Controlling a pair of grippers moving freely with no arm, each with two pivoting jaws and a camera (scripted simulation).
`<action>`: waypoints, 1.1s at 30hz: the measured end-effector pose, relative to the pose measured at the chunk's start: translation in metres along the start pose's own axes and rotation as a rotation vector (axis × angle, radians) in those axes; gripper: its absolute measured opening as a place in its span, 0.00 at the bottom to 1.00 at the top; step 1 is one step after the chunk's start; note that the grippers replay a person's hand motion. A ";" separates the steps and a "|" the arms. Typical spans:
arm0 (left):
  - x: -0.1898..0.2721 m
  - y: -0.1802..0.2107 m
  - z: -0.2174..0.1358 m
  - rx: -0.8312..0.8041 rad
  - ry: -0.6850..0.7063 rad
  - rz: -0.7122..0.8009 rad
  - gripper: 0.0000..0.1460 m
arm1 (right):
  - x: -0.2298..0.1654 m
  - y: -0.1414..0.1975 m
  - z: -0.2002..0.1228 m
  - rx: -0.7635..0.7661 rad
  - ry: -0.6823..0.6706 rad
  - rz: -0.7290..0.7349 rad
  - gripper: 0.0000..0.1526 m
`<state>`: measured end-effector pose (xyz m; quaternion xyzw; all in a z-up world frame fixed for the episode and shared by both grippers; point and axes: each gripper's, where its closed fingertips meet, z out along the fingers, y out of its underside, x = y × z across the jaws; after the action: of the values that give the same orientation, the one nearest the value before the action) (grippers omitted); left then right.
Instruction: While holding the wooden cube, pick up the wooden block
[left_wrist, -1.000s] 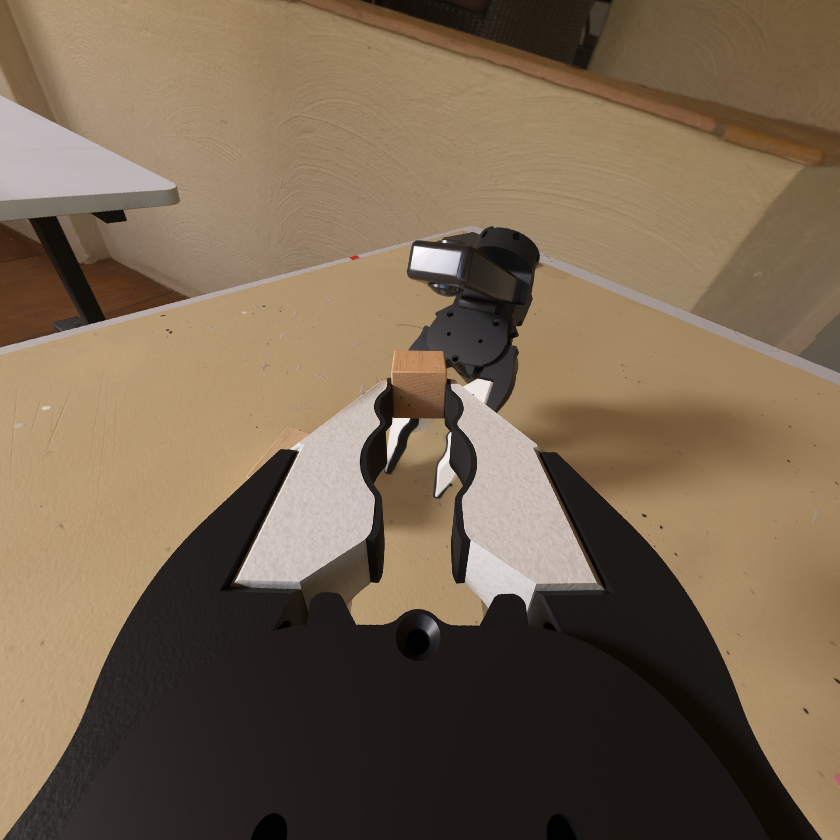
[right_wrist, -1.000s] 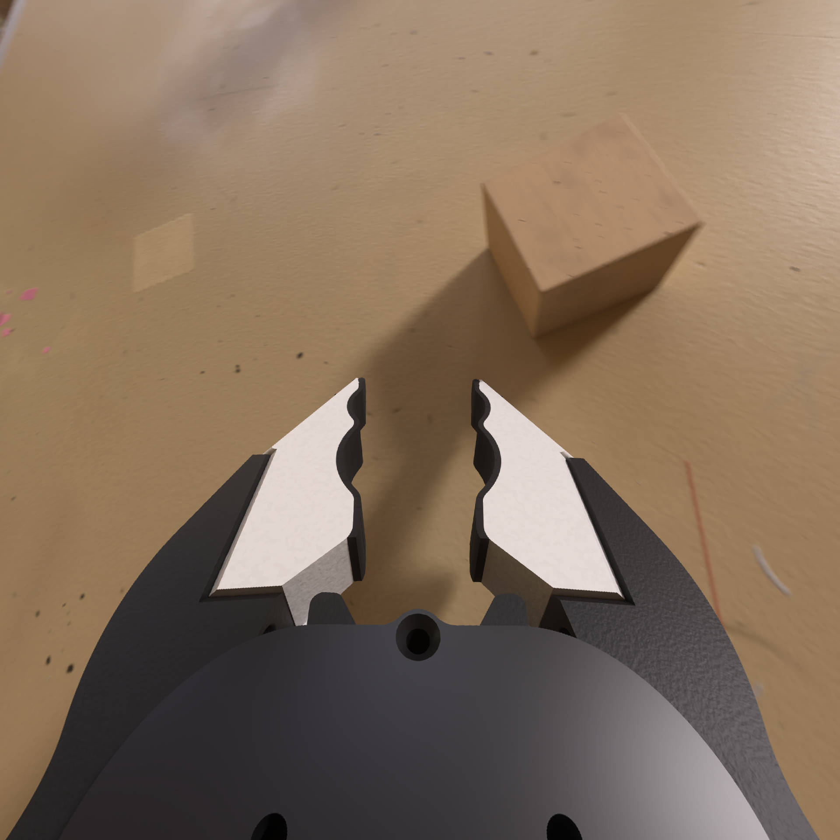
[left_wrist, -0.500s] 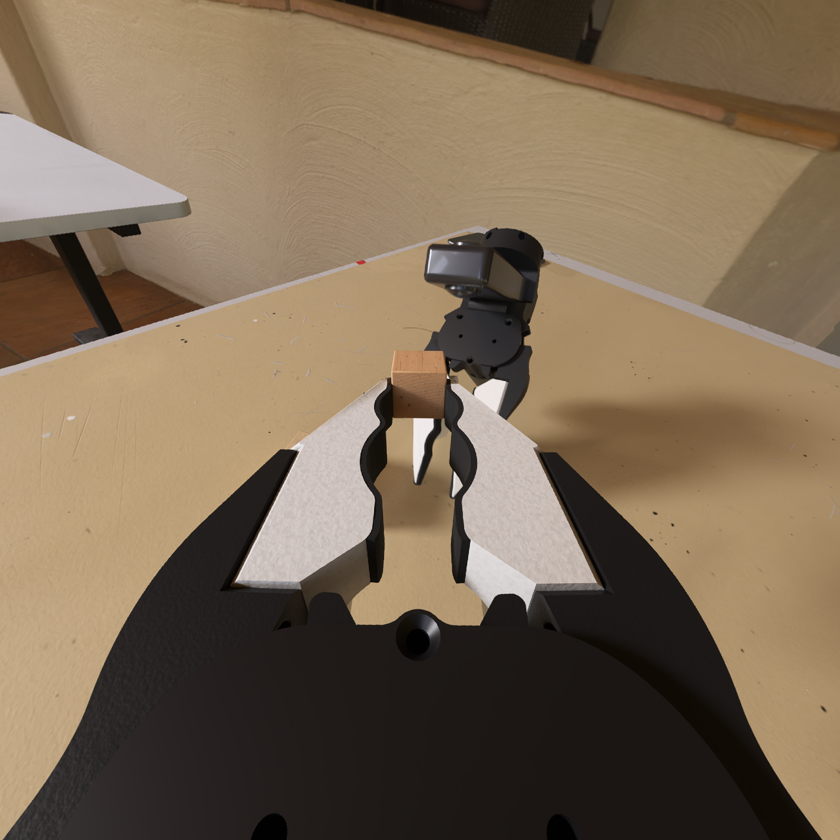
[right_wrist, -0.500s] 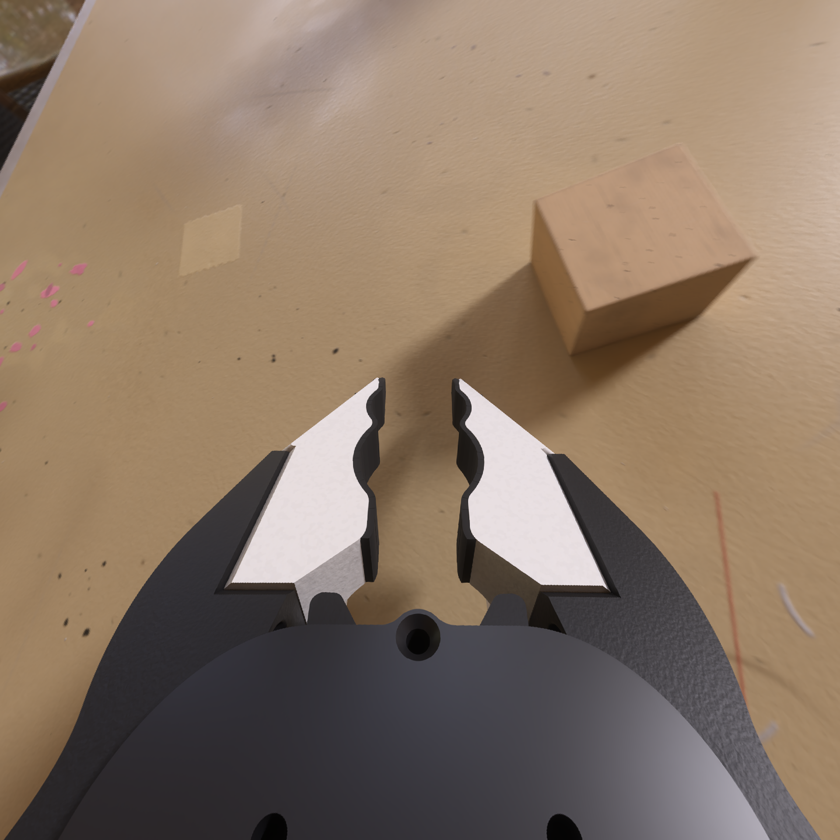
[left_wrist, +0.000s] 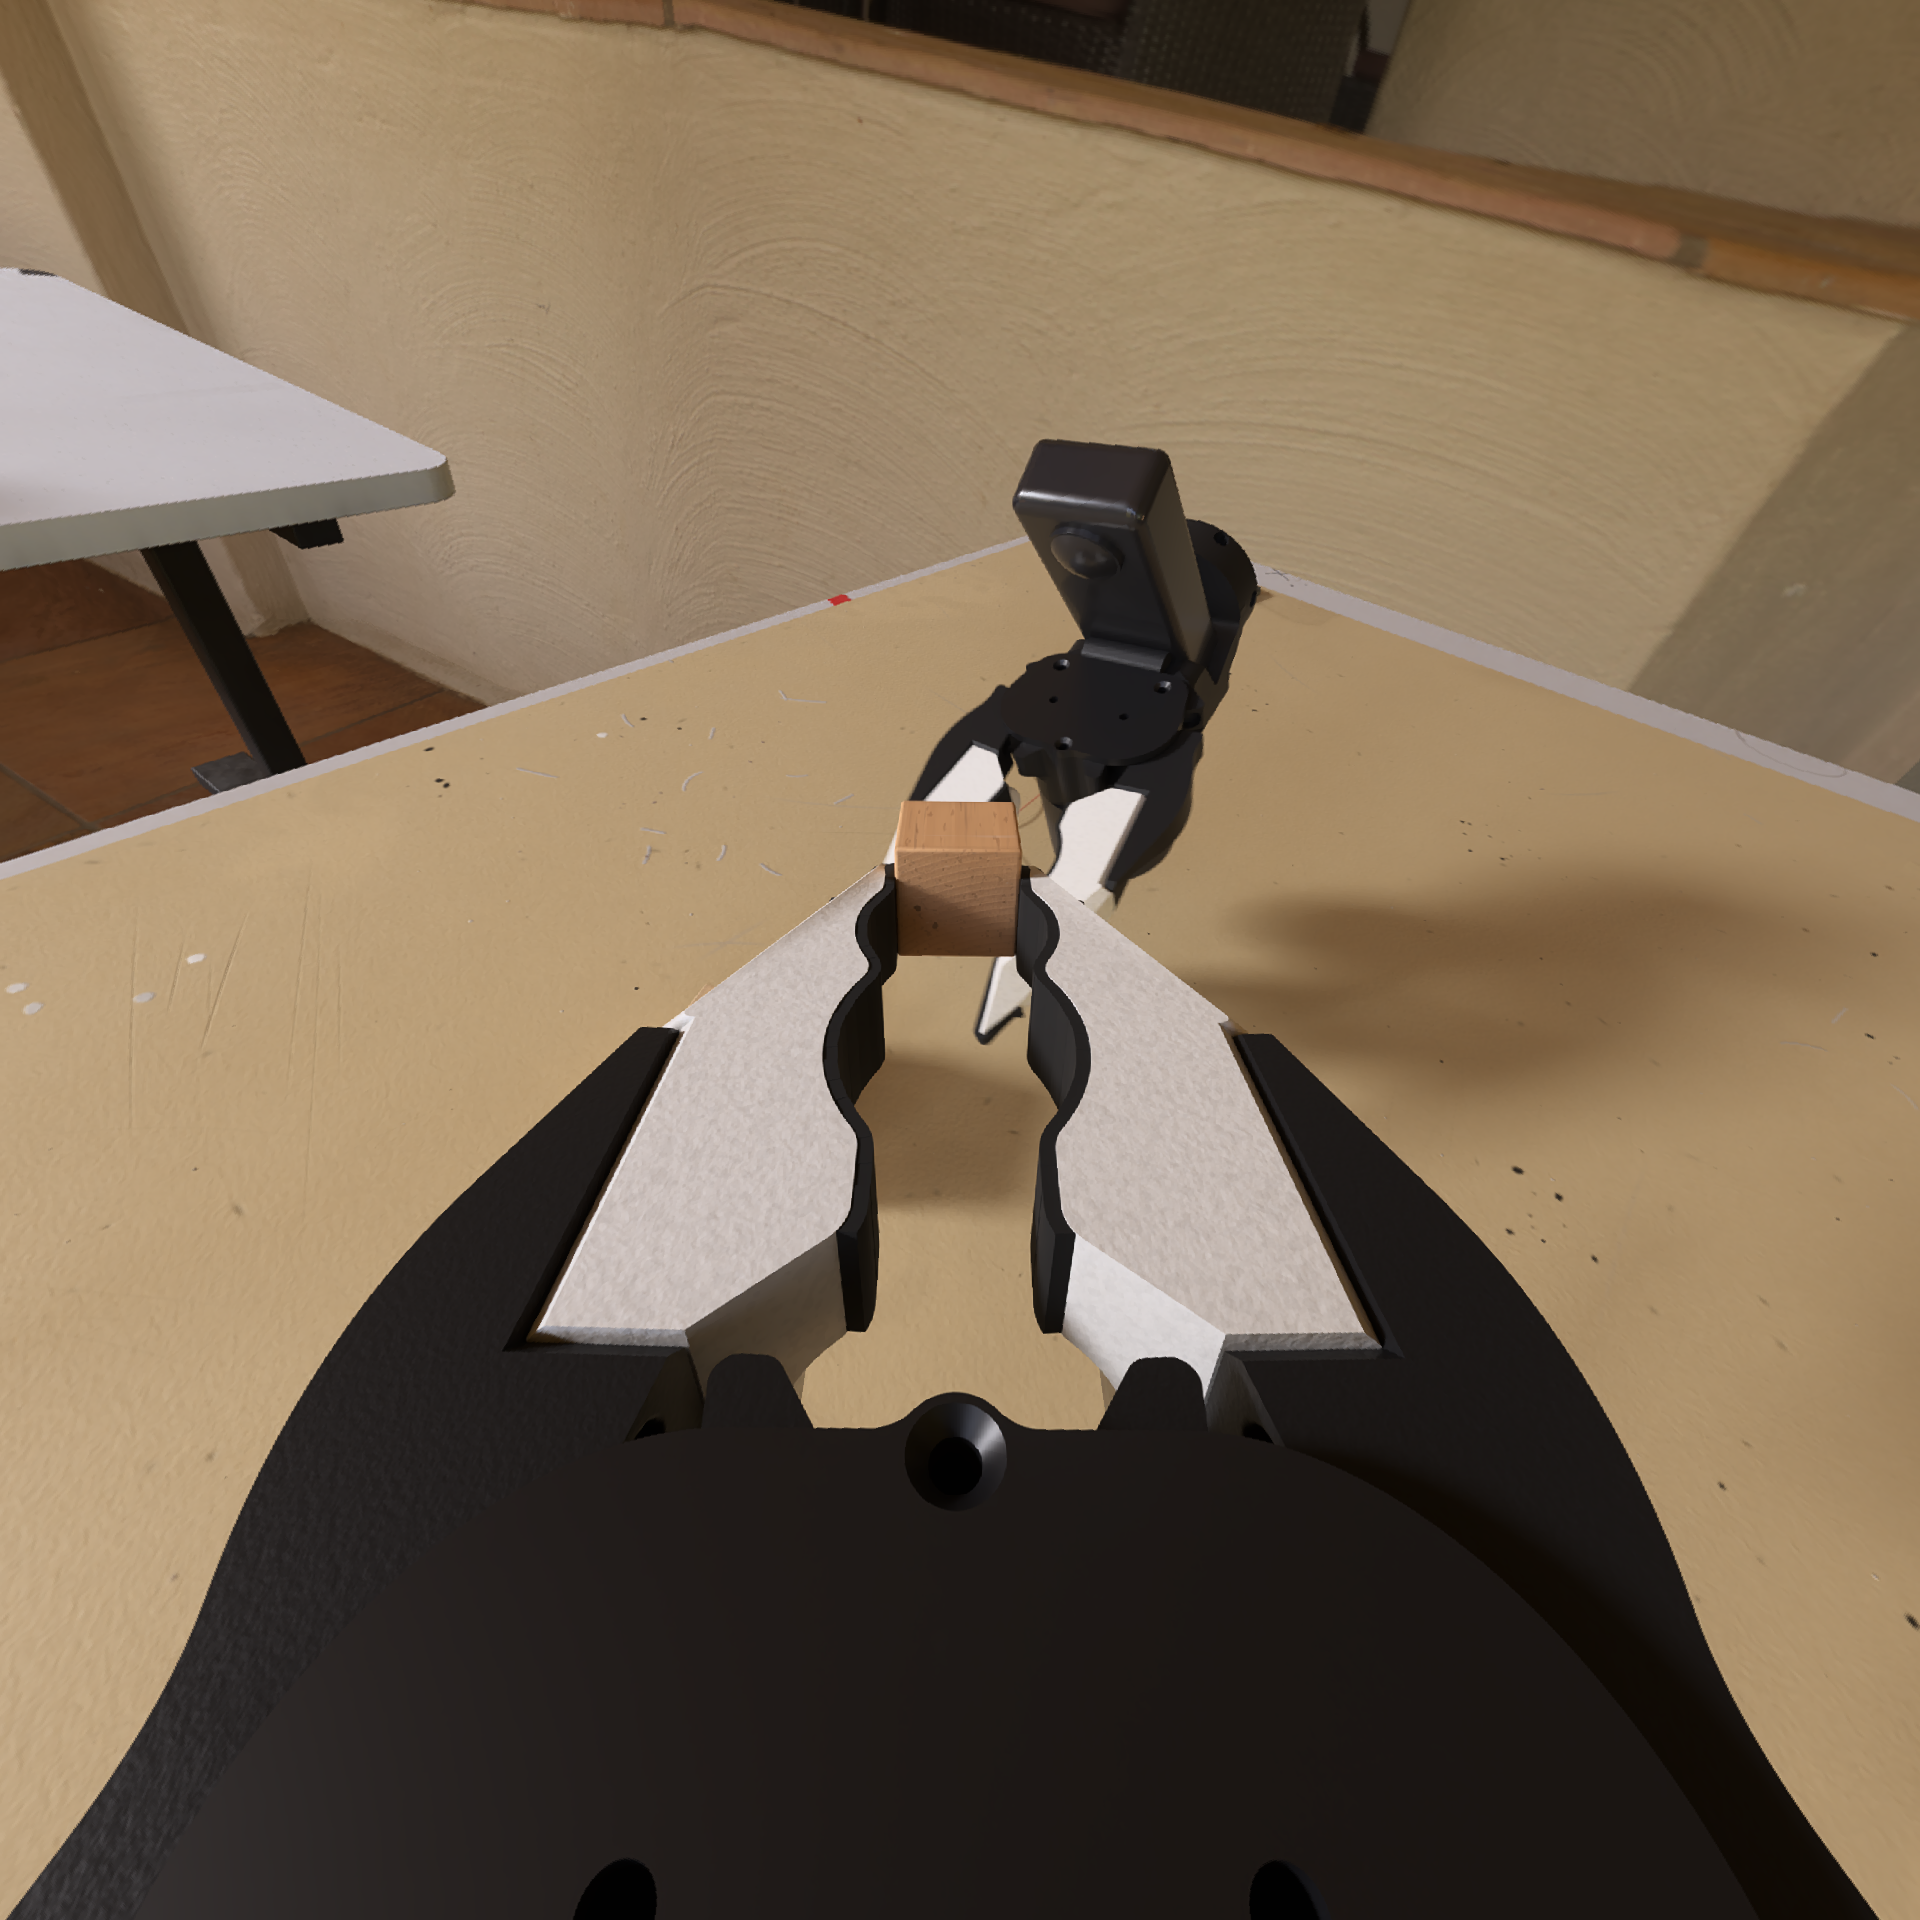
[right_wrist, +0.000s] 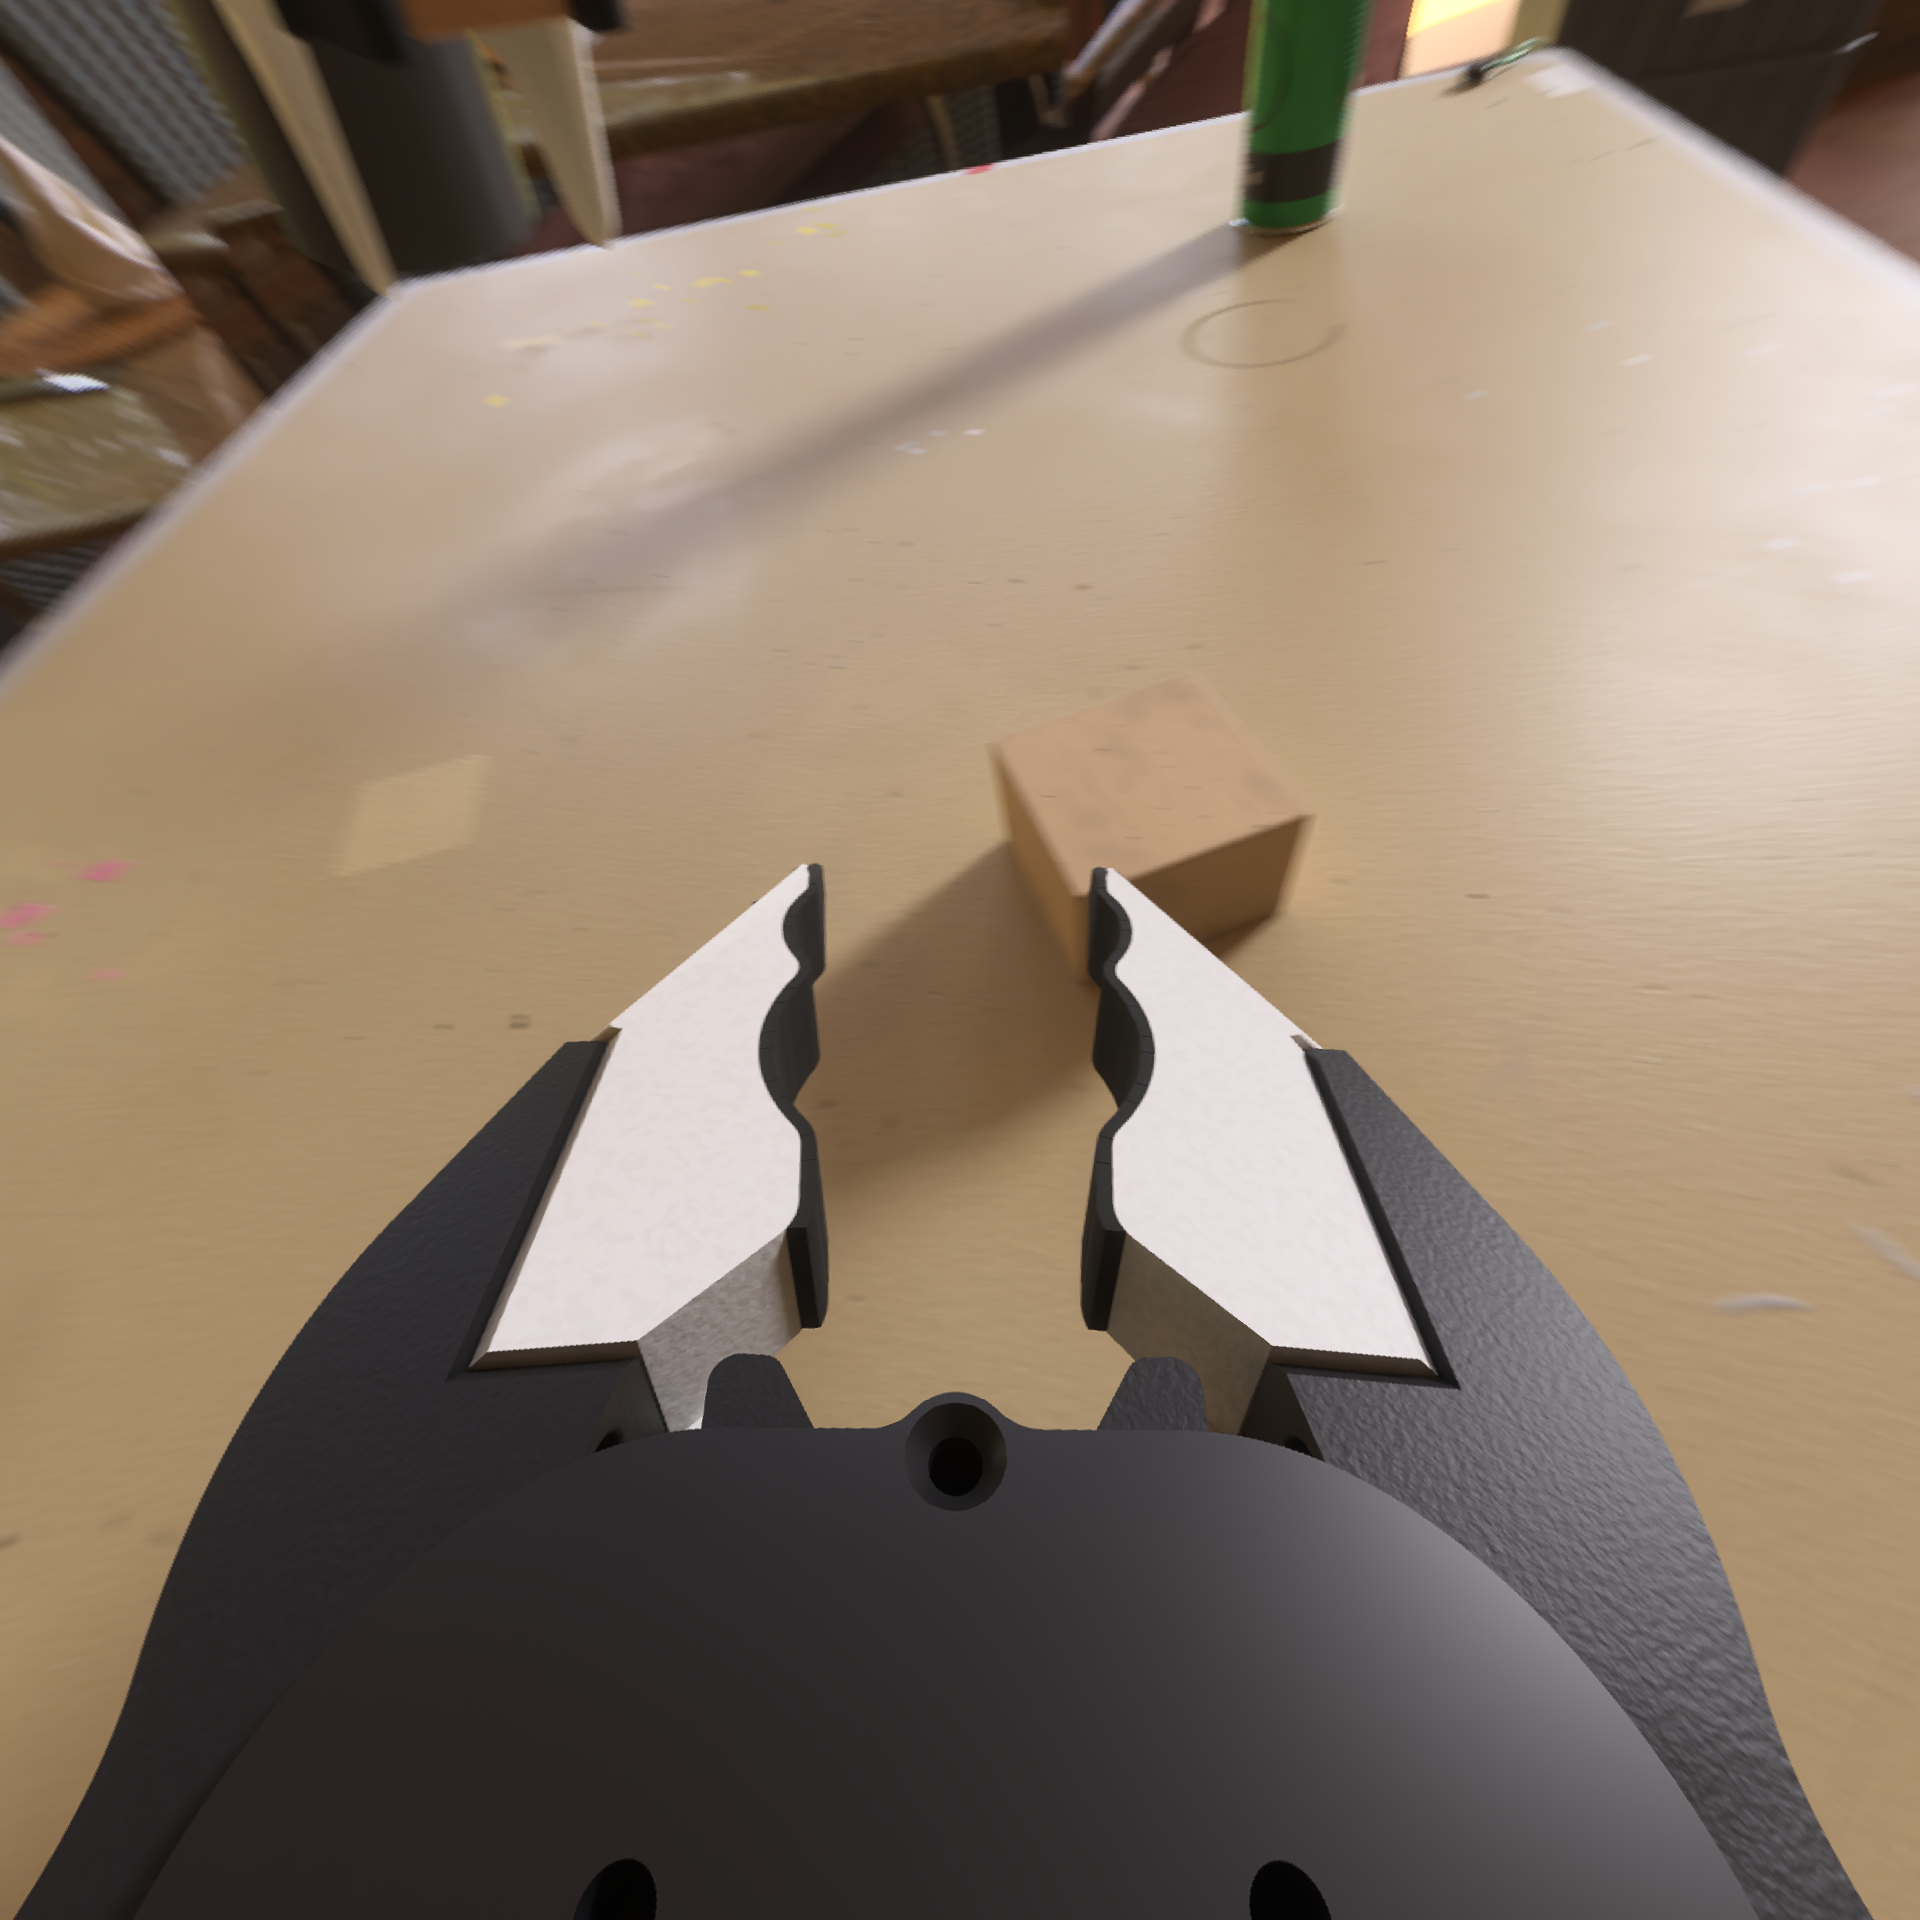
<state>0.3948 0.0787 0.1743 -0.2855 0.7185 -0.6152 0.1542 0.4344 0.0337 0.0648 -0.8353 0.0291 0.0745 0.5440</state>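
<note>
My left gripper is shut on a small wooden cube and holds it above the tan table. Beyond the cube my right gripper shows, tilted down toward the table with its jaws apart. In the right wrist view my right gripper is open and empty. The larger wooden block lies on the table just ahead and to the right of it. My right fingertip overlaps the block's near left corner in the view. The block is not between the jaws.
A green can stands at the far right of the table. A pale square patch marks the table left of the block. A white side table stands off to the left beyond the table edge, with a plastered wall behind.
My right gripper has tilted up and opened wider after narrowing half a second ago; the block now sits close to its right fingertip. The left gripper still holds the cube.
</note>
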 end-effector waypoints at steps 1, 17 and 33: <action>-0.001 0.000 0.000 0.001 -0.002 0.000 0.15 | 0.011 0.001 -0.001 -0.002 0.045 -0.032 0.37; -0.006 0.002 0.000 -0.035 -0.018 0.037 0.15 | 0.042 0.032 0.057 -0.375 -0.187 -0.329 0.67; -0.017 -0.002 -0.010 -0.040 -0.041 0.066 0.15 | 0.029 -0.002 0.043 -0.128 -0.229 -0.187 0.47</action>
<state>0.4026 0.0965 0.1762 -0.2770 0.7366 -0.5892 0.1834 0.4591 0.0748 0.0456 -0.8534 -0.1158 0.1198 0.4939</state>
